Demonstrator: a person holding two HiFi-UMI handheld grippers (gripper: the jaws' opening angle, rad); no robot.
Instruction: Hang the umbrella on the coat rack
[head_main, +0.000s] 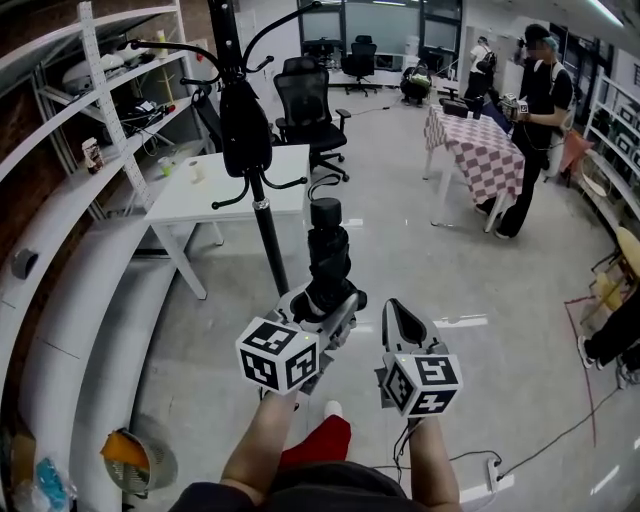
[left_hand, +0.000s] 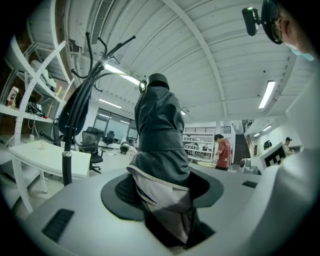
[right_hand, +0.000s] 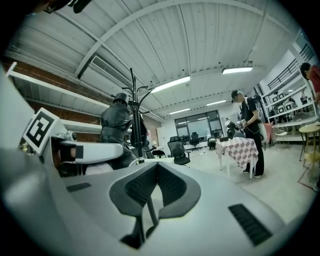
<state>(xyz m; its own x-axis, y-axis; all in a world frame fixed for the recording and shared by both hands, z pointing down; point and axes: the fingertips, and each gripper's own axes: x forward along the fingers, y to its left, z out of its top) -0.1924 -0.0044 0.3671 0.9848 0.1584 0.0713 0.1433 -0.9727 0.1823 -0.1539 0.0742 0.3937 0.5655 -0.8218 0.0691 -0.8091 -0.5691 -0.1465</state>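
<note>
1. Left gripper (head_main: 325, 305): the jaws are set wide and clamped on the folded black umbrella (head_main: 328, 250). The left gripper view shows the gathered canopy fabric filling the gap between the pads.
2. The umbrella sticks out past the jaw tips, away from the person. A strap is wrapped round its middle and a rounded cap is at the far end.
3. Right gripper (head_main: 398, 315): the pads are closed together with nothing between them, as the right gripper view shows. It is level with the left gripper and just to its right, and the two do not touch.
4. Coat rack (head_main: 265, 215): a black pole with curved hooks, standing on the floor beyond the grippers. In the head view the umbrella's far end lies just right of the pole. In the left gripper view the rack stands off to the left, apart from the umbrella. The two are not in contact.
5. A black item (head_main: 246, 125) hangs from the upper hooks. I cannot tell what it is.
6. White table (head_main: 215, 195) is just behind and left of the rack. A black office chair (head_main: 305, 105) is beyond it.
7. On the right, well apart, a person in dark clothes (head_main: 540, 120) stands beside a checkered-cloth table (head_main: 485, 150).
</note>
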